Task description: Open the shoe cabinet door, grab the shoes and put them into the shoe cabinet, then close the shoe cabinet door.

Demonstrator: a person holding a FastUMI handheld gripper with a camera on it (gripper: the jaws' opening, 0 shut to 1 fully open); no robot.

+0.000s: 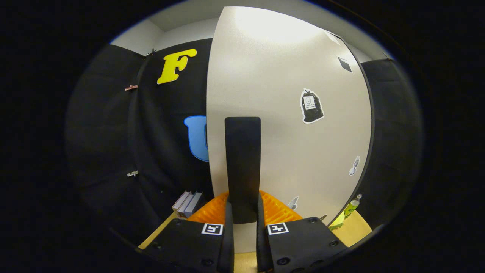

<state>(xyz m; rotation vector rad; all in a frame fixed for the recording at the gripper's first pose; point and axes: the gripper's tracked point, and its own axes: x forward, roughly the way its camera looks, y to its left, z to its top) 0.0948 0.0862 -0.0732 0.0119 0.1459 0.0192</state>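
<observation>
The shoe cabinet door (pixel 288 113) is a pale flat panel with a few stickers, standing close in front of me. Its dark upright handle (pixel 242 159) runs down between my fingers. My gripper (pixel 244 214) is shut on the lower end of that handle, one finger pressing on each side. The door's left edge stands free against the black cloth wall. Its right edge shows a dark rim. I cannot tell how far the door is swung out.
A few books (pixel 187 203) stand on the wooden tabletop (pixel 356 231) just left of my fingers. A yellow-green bottle (pixel 351 207) stands beyond the door's lower right corner. Black cloth walls close in on both sides.
</observation>
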